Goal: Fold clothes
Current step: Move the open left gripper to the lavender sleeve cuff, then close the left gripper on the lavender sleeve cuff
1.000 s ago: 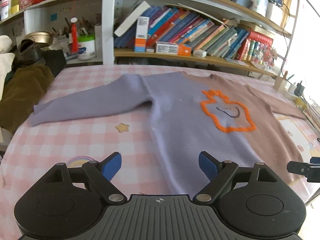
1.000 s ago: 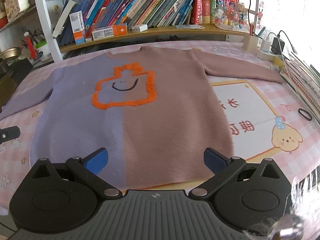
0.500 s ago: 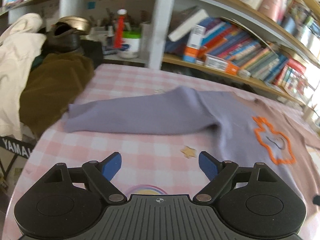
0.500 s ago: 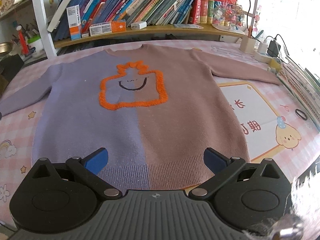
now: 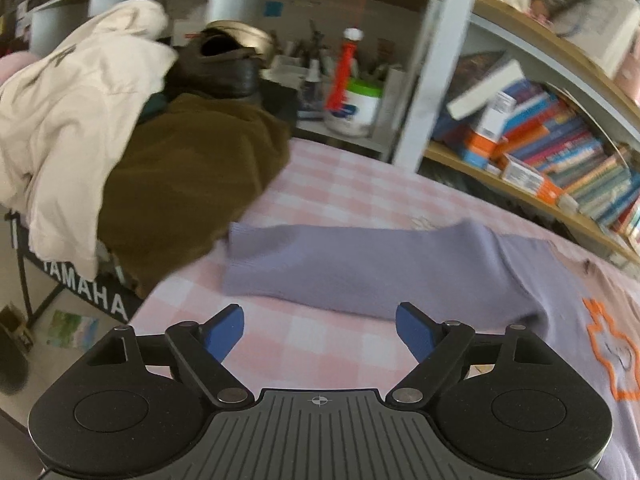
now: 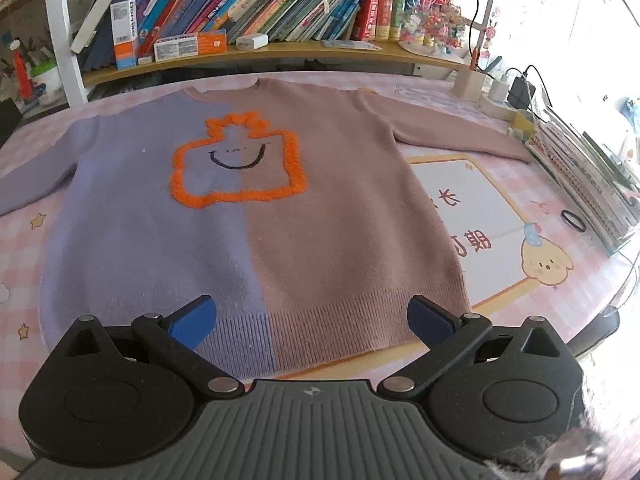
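The left gripper (image 5: 319, 331) is now facing the purple sleeve (image 5: 360, 264), jaws spread but closing a little, nothing between them; sleeve-folding is starting.

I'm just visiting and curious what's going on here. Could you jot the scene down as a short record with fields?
garment: two-tone sweater, lilac and brown halves, orange outlined smiley on the chest
lay: spread flat, front up, both sleeves out, not yet folded
surface: pink checked table cover
left gripper: jaws have just been closing a little, open, nothing between them, aimed at the lilac sleeve
right gripper: open, empty, over the hem
behind: shelves of books
beside the table: pile of clothes
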